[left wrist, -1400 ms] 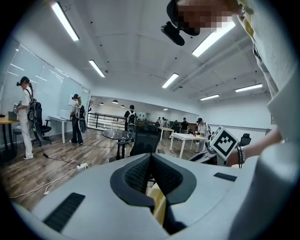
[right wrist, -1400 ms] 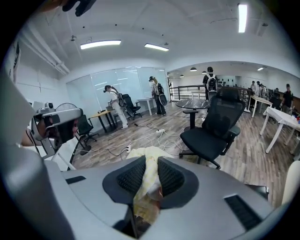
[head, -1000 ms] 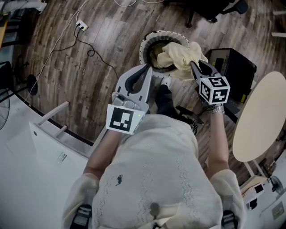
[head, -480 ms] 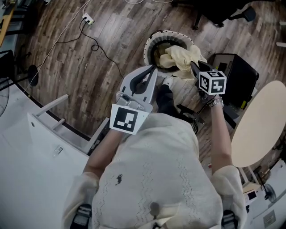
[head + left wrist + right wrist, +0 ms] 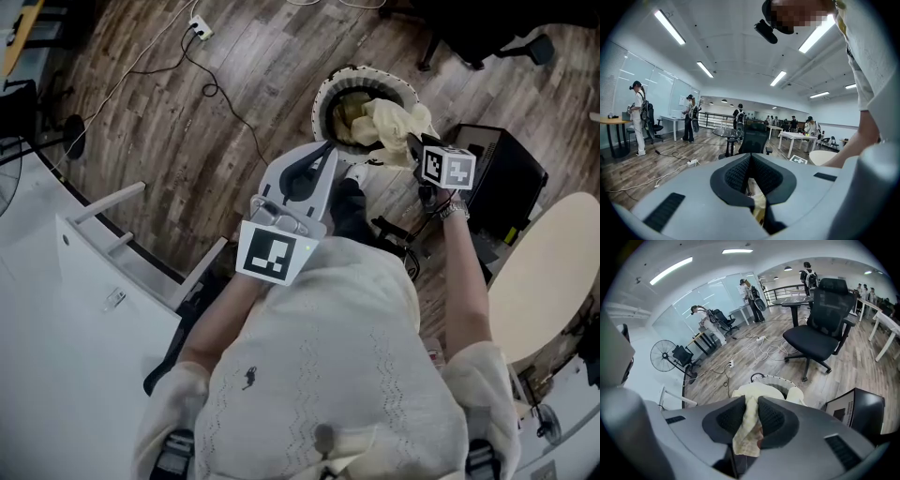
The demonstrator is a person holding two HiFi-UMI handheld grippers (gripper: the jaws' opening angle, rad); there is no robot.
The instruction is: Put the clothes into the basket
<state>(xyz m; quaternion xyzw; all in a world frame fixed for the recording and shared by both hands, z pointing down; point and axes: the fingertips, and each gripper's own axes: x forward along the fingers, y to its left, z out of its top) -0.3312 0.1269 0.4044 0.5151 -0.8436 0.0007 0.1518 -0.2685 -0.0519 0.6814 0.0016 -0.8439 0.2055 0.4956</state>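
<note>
- The right gripper [image 5: 412, 142] has come down toward the basket [image 5: 322, 101] over the last 1 second, and the cloth [image 5: 389, 120] has ridden down with it.
- I read that as the drop being close, with the bundle now sagging onto the basket mouth.
- The right jaws stand narrow, pinching 1 fold of the cloth between the pads.
- The rest of the cloth spills ahead of and below the tips.
- The basket sits straight ahead of and below this gripper. Part of the cloth is inside it and part drapes over the rim nearest the tips.
- The draped part may catch on the rim when the fold is let go.
- The left gripper [image 5: 328, 147] has its tips together with nothing visibly clamped. It sits just beside the basket rim.
</note>
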